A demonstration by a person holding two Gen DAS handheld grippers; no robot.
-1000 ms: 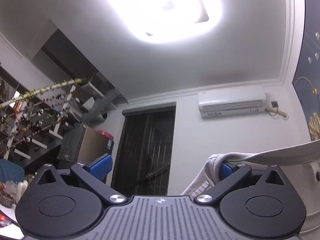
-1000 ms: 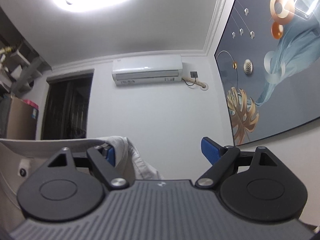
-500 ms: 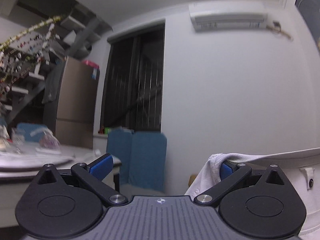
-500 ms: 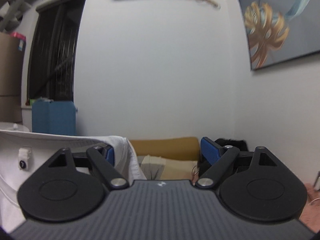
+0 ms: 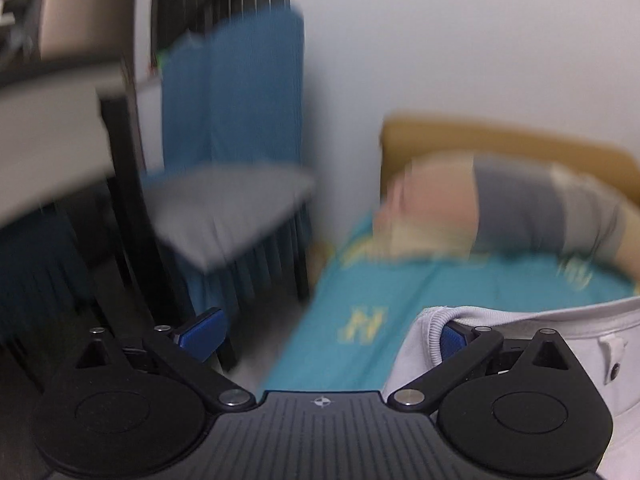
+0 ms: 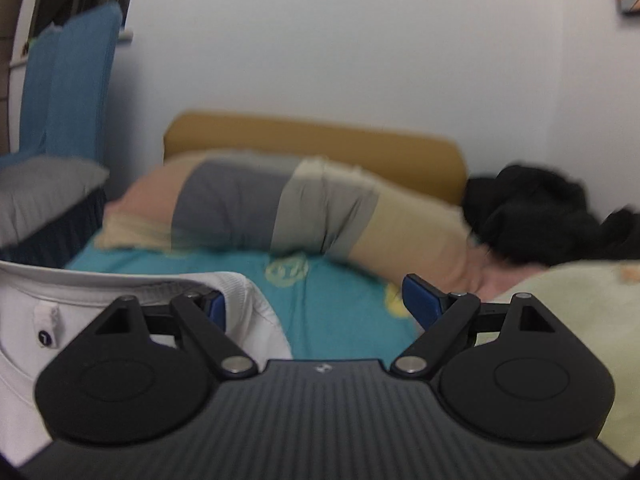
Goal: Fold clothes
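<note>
A teal sheet (image 6: 344,316) covers the bed, striped bolster (image 6: 280,212) at its far end. Nearer, a white garment (image 5: 560,320) (collar ribbed) stretches between wide-spread left gripper (image 5: 332,336) and right gripper (image 6: 316,304), hooked over one finger each.

Views: ceiling → bed (image 6: 344,312), tilted down.

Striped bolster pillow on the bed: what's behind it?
Behind the striped bolster pillow a mustard headboard shows against the white wall. The headboard's lower part is covered by the pillow.
</note>
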